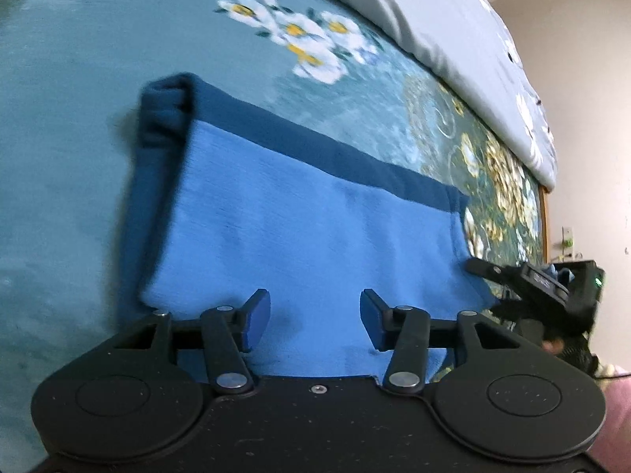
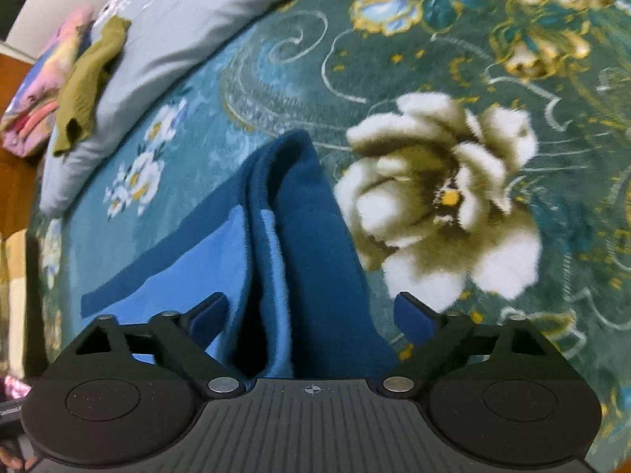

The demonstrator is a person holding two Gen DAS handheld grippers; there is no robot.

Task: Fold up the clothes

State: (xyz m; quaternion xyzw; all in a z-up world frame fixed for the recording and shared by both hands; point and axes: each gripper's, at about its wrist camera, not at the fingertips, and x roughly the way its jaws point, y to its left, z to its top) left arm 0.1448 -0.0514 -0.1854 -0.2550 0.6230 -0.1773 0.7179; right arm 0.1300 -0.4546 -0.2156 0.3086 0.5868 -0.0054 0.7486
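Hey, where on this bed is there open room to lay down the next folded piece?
Free: the plain teal blanket left of the blue garment, and the strip between it and the grey pillow. Crowded: that pillow's far end carries an olive cloth beside a pink stack.

The near edge of the blue garment (image 1: 307, 244) was hidden behind the left tool (image 1: 315, 317), and in the right wrist view its raised fold ran under the right tool (image 2: 311, 315). The bed cover (image 2: 493, 79) was blurred toward the far edge of the bed. The pink bundle (image 2: 35, 90) was cut off by the picture's left edge.
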